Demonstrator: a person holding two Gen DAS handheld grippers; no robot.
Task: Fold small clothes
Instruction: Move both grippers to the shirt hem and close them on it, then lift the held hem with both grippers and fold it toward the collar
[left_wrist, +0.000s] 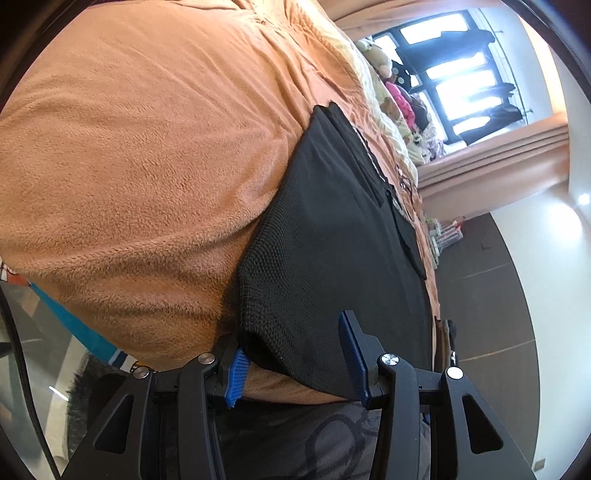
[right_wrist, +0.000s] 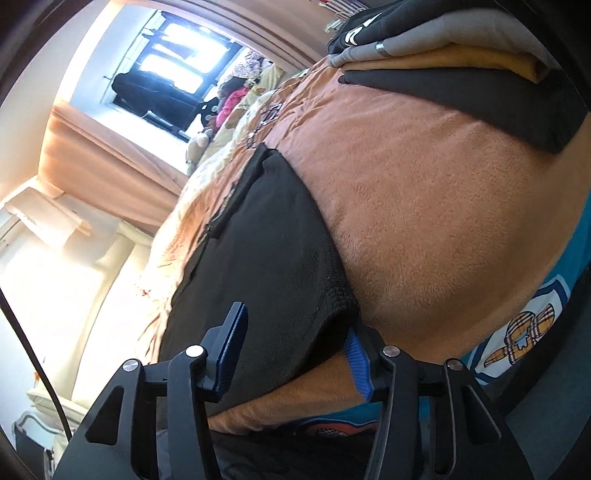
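While flat on orange blanket (left_wrist: 129, 166) | black mesh garment (left_wrist: 332, 236), creased | left gripper (left_wrist: 295, 363), right gripper (right_wrist: 291, 360) released

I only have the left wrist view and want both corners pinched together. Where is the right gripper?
Observer: The right gripper is open, its fingers on either side of the near corner of the garment.
Operator: Anything else on the blanket on that side?
Observer: Yes, a pile of clothes lies at the far right, apart from the garment.
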